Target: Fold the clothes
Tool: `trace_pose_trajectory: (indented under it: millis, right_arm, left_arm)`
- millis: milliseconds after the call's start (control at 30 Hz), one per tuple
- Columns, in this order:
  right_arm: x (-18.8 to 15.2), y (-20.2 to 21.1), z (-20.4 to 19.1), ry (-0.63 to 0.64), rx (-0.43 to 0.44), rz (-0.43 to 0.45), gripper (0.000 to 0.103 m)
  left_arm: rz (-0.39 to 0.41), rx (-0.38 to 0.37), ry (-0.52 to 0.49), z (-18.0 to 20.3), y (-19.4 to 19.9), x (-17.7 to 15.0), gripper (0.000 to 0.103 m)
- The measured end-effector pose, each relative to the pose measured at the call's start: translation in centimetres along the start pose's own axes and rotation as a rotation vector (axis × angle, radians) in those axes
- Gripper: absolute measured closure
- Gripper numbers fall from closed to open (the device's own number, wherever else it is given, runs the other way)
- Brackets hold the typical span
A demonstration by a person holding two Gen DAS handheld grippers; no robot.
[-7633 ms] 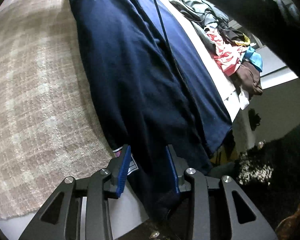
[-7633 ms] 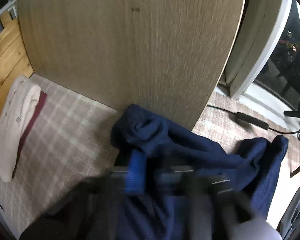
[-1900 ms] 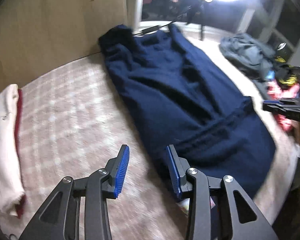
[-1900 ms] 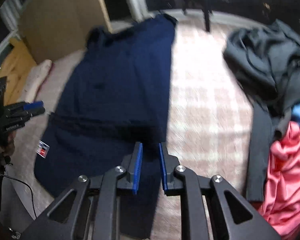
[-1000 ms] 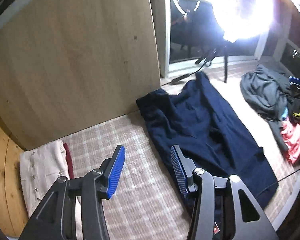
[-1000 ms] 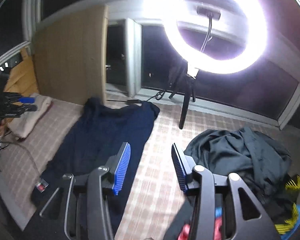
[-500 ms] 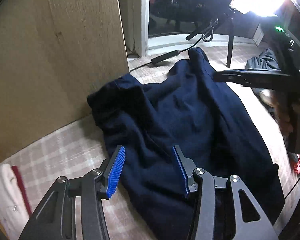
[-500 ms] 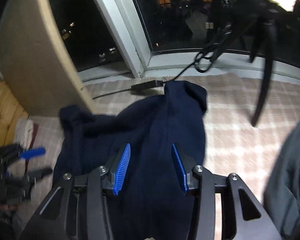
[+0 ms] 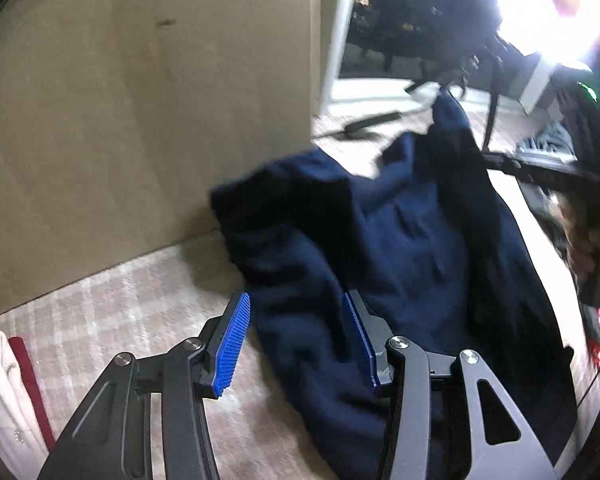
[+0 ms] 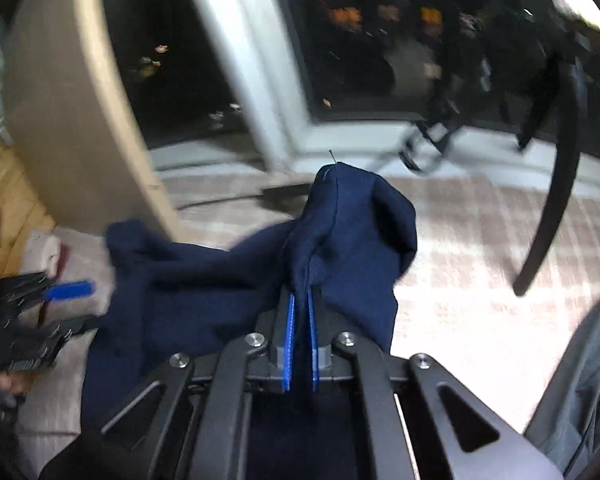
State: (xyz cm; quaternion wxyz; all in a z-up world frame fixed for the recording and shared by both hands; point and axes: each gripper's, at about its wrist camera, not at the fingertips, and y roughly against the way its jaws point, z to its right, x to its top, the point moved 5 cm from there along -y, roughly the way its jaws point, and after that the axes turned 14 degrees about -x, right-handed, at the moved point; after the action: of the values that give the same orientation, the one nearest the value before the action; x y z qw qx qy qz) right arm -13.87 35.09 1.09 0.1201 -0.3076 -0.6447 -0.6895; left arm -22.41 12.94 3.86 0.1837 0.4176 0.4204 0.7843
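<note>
The right gripper [image 10: 300, 312] is closing its blue pads on a pinched ridge of the navy garment [image 10: 204, 280], the cloth already caught between them. The left gripper [image 9: 296, 336], fingers apart, straddles the garment's near edge without pressing it. The garment lies spread on a plaid cover [image 9: 132, 304], its far end against a wooden panel [image 9: 140, 100]. Soft and limp, the fabric will likely sag between holds; a corner or seam looks the surest grip. Beyond, a dark window [image 10: 360, 40].
</note>
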Motion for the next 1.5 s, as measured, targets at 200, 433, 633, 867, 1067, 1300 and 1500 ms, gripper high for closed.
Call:
trace_pose_trajectory:
  millis: [200, 433, 633, 867, 1067, 1300, 1500]
  right_arm:
    - [-0.4, -3.3, -0.7, 0.051, -0.025, -0.119, 0.082]
    - [-0.8, 0.1, 6.4, -0.153, 0.063, -0.026, 0.061]
    - [0.2, -3.6, 7.7, -0.221, 0.101, -0.063, 0.061]
    - [2.6, -6.7, 5.7, -0.206, 0.145, -0.058, 0.061]
    - [2.9, -6.3, 4.9, -0.158, 0.159, -0.014, 0.095]
    - [3.5, -2.7, 4.7, -0.177, 0.198, 0.067, 0.097]
    - [2.3, 5.4, 4.6, -0.14, 0.226, 0.176, 0.097]
  left_arm:
    - [0.024, 0.039, 0.035, -2.4, 0.0, 1.6, 0.057]
    - [0.008, 0.034, 0.044, -3.6, -1.5, 2.5, 0.055]
    - [-0.004, 0.016, 0.052, -3.3, -2.8, 3.2, 0.053]
    - [0.002, 0.001, 0.06, -3.1, -3.1, 4.2, 0.05]
    - [0.016, -0.023, 0.079, -3.2, -3.6, 4.5, 0.07]
    - [0.062, -0.056, 0.056, -2.3, -2.0, 4.7, 0.096]
    - [0.134, -0.087, 0.007, 0.5, 3.8, 4.3, 0.096]
